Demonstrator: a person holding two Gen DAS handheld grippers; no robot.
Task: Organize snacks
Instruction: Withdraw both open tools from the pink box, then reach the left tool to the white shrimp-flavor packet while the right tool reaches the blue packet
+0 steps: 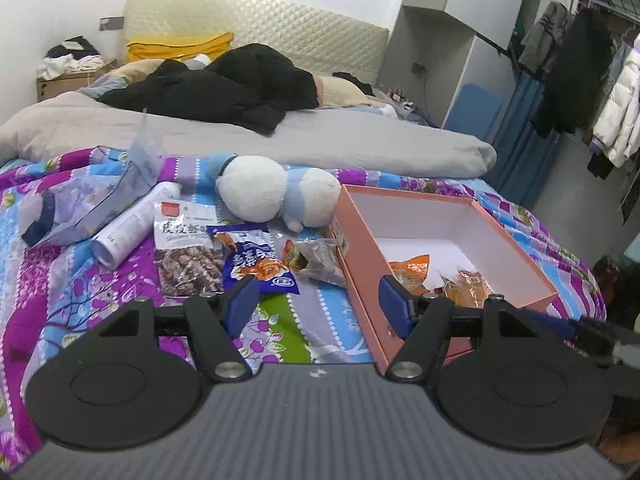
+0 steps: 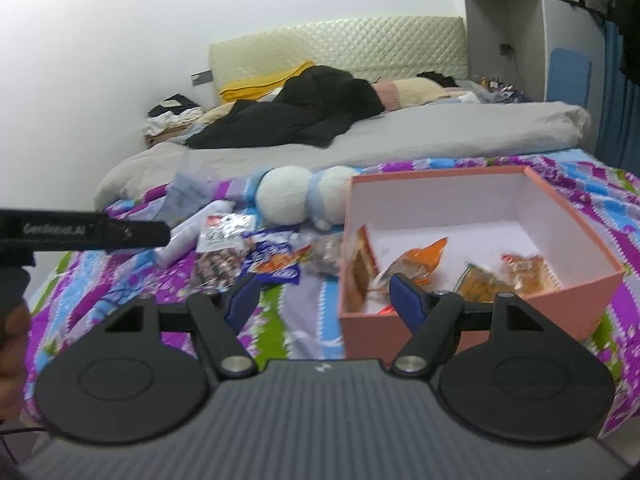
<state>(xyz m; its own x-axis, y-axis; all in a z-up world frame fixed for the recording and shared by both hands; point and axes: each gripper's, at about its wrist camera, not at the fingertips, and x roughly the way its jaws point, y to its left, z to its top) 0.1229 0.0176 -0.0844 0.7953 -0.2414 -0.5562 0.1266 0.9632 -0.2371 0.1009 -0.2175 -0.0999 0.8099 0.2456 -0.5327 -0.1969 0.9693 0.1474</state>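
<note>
- We see a bed spread with a purple, blue and green patchwork quilt (image 1: 72, 280), a grey duvet (image 1: 320, 140) behind it, and a cream padded headboard (image 1: 256, 20) against the white wall.
- Our left gripper (image 1: 320, 304) and right gripper (image 2: 320, 300) both hover with jaws spread wide, holding nothing.
- An open pink cardboard box (image 1: 516, 248) sits on the quilt, orange snack packets (image 2: 480, 276) inside.
- More foil snack bags (image 1: 256, 258) lie just left of it, near a white-and-blue plush toy (image 1: 276, 192).

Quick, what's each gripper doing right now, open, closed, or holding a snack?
Left gripper: open, holding nothing.
Right gripper: open, holding nothing.
</note>
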